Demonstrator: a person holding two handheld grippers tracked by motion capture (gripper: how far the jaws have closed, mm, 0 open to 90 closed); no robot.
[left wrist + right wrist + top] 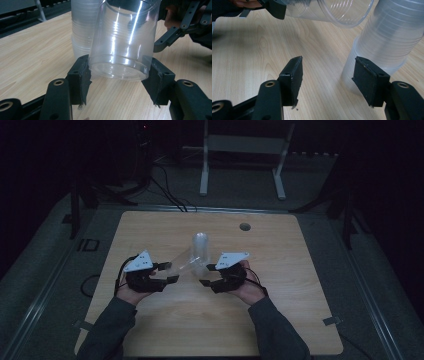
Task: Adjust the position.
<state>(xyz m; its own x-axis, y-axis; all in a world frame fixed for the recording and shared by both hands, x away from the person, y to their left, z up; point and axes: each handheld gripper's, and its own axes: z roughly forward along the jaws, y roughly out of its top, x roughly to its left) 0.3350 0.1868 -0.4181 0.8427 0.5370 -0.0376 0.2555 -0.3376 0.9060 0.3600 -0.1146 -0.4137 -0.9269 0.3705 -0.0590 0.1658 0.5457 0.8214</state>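
cup (120, 47) clamped in left gripper (120, 75); right gripper (328, 82) released beside stack (384, 42).

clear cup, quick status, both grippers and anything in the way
Left gripper clamped on clear plastic cup, tilted off the table. Right gripper jaws apart, nothing between them. Stack of clear cups upright beside it; tabletop otherwise unobstructed.

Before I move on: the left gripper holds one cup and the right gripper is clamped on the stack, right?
Not quite. The right gripper is not clamped on the stack: the right gripper view shows its jaws open near it, empty. The left gripper does hold one cup.
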